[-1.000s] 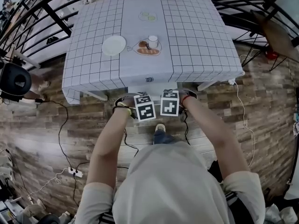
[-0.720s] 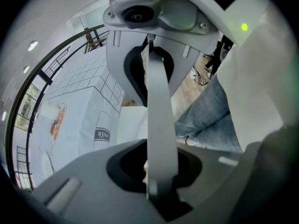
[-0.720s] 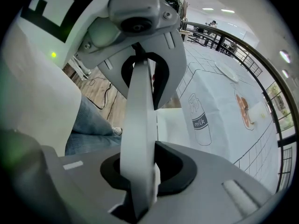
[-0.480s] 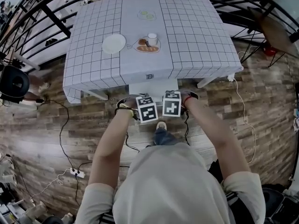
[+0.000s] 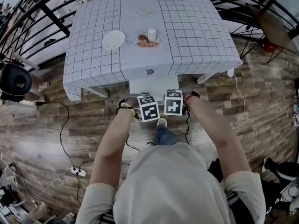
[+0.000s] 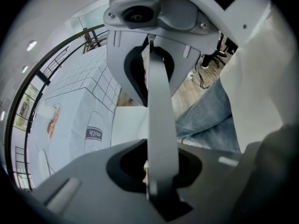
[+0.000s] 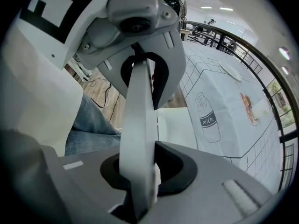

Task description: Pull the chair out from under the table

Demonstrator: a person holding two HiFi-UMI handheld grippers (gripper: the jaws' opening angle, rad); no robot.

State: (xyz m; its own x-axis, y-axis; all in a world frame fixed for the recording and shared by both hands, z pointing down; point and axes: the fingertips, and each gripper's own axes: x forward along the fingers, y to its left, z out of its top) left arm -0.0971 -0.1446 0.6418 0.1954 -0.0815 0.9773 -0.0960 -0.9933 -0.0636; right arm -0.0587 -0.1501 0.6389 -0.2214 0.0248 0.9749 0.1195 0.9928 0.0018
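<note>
A white chair stands at the near edge of the table [image 5: 191,36], which wears a grid-patterned cloth; its seat [image 5: 152,84] sticks out from under the cloth. The chair's pale top rail [image 6: 161,101] runs between the jaws of my left gripper [image 6: 156,118], which is shut on it. My right gripper [image 7: 140,113] is shut on the same rail [image 7: 138,125]. In the head view both grippers point down side by side, left [image 5: 149,110] and right [image 5: 173,103]; their marker cubes hide the jaws and the rail. The white seat also shows in both gripper views [image 6: 128,125] [image 7: 175,127].
On the table sit an empty white plate [image 5: 113,39] and a plate with bread and a cup [image 5: 148,40]. Cables and a power strip [image 5: 77,172] lie on the wooden floor. My foot [image 5: 161,122] is right behind the chair. Black railings run behind the table.
Both grippers have come toward me, away from the table, still on the rail. More of the white seat shows beyond the cloth's edge.
</note>
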